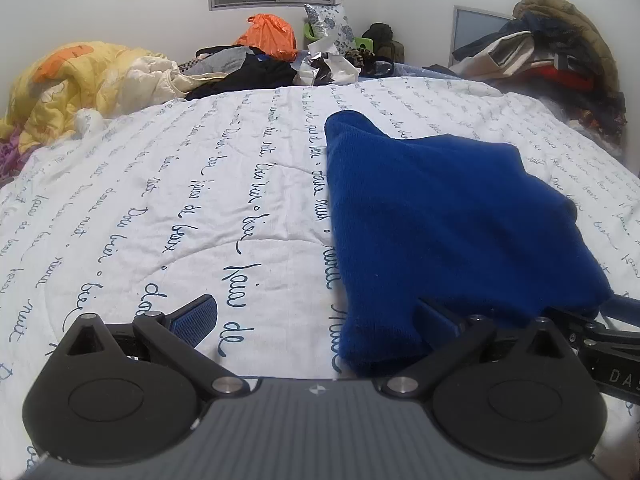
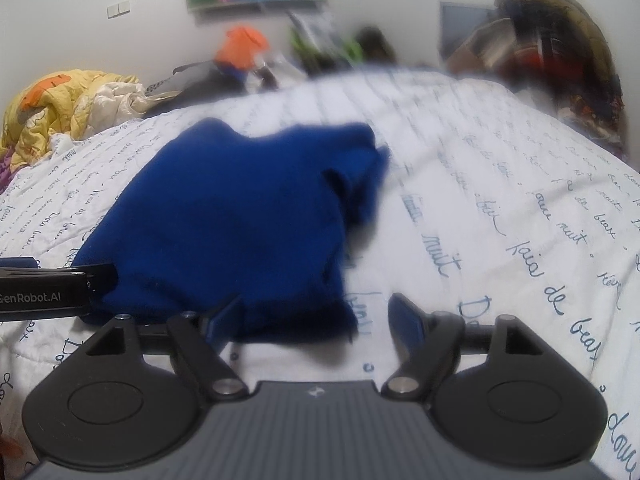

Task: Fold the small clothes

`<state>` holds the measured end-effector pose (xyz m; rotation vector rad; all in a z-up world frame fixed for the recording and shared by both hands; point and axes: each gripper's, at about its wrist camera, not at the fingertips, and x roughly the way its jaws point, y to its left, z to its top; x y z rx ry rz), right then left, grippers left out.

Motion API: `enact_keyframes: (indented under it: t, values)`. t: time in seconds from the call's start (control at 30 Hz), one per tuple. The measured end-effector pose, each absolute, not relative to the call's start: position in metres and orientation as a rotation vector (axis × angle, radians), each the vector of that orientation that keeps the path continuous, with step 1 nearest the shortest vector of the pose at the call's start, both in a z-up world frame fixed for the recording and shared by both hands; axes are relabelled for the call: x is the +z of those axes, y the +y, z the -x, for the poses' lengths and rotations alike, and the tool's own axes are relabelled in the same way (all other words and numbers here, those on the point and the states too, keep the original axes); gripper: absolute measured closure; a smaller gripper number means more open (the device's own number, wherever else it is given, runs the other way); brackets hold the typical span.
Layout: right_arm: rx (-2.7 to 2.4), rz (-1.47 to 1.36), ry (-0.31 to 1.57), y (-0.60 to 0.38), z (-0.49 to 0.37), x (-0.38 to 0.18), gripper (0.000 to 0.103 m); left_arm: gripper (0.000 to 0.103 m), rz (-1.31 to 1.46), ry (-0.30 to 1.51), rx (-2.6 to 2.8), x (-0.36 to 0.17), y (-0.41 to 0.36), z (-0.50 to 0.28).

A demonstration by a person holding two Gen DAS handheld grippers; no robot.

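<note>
A dark blue knitted garment [image 1: 440, 208] lies folded on the white quilt with blue handwriting [image 1: 160, 200]. My left gripper [image 1: 316, 318] stands wide open at the garment's near left corner. Its left pad [image 1: 196, 320] rests over bare quilt, and its right finger [image 1: 436, 316] sits against the cloth's near edge. In the right wrist view, which is blurred, the same garment [image 2: 240, 220] fills the middle left. My right gripper [image 2: 316, 320] is open, with the garment's near right corner lying loose between its fingers. The left gripper's body [image 2: 52, 288] shows at the left edge.
A yellow comforter [image 1: 72, 80] is bunched at the far left. Dark clothes and an orange bag [image 1: 268, 36] are piled along the far edge of the bed. Coats are heaped at the far right [image 1: 560, 52]. White quilt [image 2: 500, 220] stretches to the right of the garment.
</note>
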<state>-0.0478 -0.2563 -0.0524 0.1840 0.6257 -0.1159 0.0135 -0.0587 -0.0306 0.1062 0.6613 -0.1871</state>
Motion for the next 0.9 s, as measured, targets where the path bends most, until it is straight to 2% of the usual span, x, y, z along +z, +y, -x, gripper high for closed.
enact_keyframes:
  t: [0.9]
  values:
    - [-0.104, -0.148, 0.62, -0.244, 0.067, -0.04, 0.023, 0.0, -0.147, 0.669, -0.194, -0.031, -0.05, 0.012]
